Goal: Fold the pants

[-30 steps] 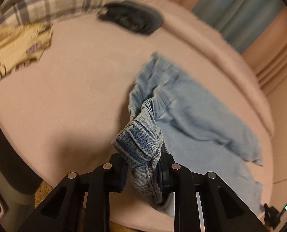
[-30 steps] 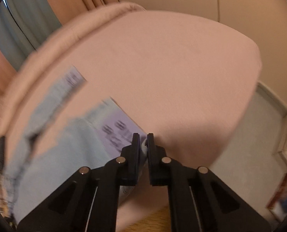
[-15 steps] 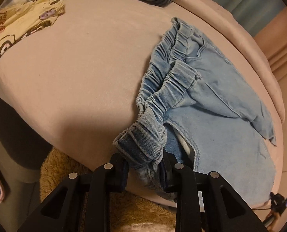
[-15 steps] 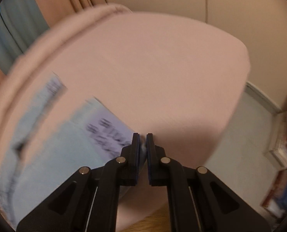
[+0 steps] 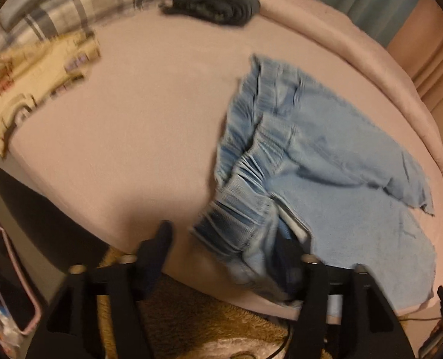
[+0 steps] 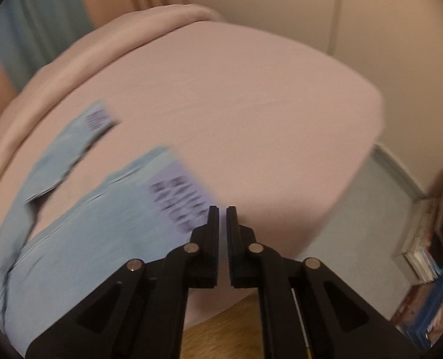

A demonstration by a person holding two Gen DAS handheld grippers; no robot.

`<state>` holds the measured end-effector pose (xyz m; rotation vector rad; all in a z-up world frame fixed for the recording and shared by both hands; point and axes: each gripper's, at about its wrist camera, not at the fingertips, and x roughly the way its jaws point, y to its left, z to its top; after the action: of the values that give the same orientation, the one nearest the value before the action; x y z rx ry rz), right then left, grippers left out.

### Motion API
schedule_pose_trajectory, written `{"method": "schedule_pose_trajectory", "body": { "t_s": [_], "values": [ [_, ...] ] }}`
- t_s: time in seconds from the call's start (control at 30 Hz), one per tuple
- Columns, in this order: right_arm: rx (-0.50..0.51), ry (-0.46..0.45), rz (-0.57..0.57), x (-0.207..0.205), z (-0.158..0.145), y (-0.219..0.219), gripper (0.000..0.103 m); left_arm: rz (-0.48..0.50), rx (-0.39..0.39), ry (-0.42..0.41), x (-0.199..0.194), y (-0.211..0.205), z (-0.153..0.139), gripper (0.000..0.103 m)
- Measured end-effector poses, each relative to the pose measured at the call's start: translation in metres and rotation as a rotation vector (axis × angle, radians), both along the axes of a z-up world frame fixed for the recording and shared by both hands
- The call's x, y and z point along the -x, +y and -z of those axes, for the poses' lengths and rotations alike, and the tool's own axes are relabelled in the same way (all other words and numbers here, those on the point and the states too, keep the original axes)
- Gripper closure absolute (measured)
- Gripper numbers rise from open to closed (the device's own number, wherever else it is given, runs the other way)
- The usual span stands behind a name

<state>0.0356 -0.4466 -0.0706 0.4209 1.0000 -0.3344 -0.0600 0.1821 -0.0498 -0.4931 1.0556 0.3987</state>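
Observation:
Light blue denim pants (image 5: 326, 161) lie spread on the pink bed (image 5: 131, 119), waistband toward me. My left gripper (image 5: 224, 251) hangs over the near bed edge and its jaws are opening. The gathered waistband (image 5: 239, 218) lies loose between the fingers, leaning on the right finger (image 5: 290, 257). In the right wrist view the pants (image 6: 87, 233) stretch away to the left, with a printed cuff (image 6: 176, 200) just left of my right gripper (image 6: 223, 212). Its jaws are opening by a narrow gap, and only the bed (image 6: 251, 104) shows through it.
A plaid cloth (image 5: 72, 3), a yellow car-print cloth (image 5: 36, 74) and a dark folded garment (image 5: 212, 3) lie at the far side of the bed. A tan shaggy rug (image 5: 191, 323) covers the floor below. Stacked books (image 6: 430, 254) stand at the right by the wall.
My left gripper's jaws have spread wide and let the waistband drop onto the bed edge. The cuff has slipped out from between the right gripper's fingers.

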Motion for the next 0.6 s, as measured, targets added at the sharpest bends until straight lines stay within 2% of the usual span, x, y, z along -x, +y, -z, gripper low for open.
{"method": "schedule_pose_trajectory", "body": {
  "t_s": [0.03,0.1,0.13,0.2,0.27,0.33,0.47,0.6],
  "values": [
    [-0.016,-0.002,-0.021,-0.007,0.001,0.008,0.088,-0.008,-0.016,-0.010,0.001,0.001,-0.005,0.025],
    [-0.044,-0.001,-0.077,-0.013,0.004,0.022,0.062,0.003,-0.034,-0.022,0.004,-0.001,-0.013,0.024],
    [-0.048,-0.003,-0.101,-0.016,0.009,0.032,0.059,0.007,-0.045,-0.014,0.003,-0.001,-0.013,0.024],
    [-0.032,0.048,-0.138,-0.023,0.025,0.045,0.060,0.005,-0.059,0.018,0.000,-0.002,-0.007,0.023],
    [-0.014,0.093,-0.138,-0.025,0.044,0.051,0.060,-0.006,-0.023,0.041,0.002,0.004,0.000,0.022],
    [0.008,0.080,-0.134,-0.027,0.045,0.054,0.060,-0.028,0.016,0.051,0.008,0.014,0.003,0.017],
    [-0.002,0.100,-0.131,-0.030,0.042,0.052,0.060,-0.034,0.082,0.023,0.016,0.024,0.004,0.014],
    [0.011,0.103,-0.121,-0.025,0.038,0.055,0.060,-0.021,0.054,0.036,0.015,0.021,0.005,0.010]
  ]
}}
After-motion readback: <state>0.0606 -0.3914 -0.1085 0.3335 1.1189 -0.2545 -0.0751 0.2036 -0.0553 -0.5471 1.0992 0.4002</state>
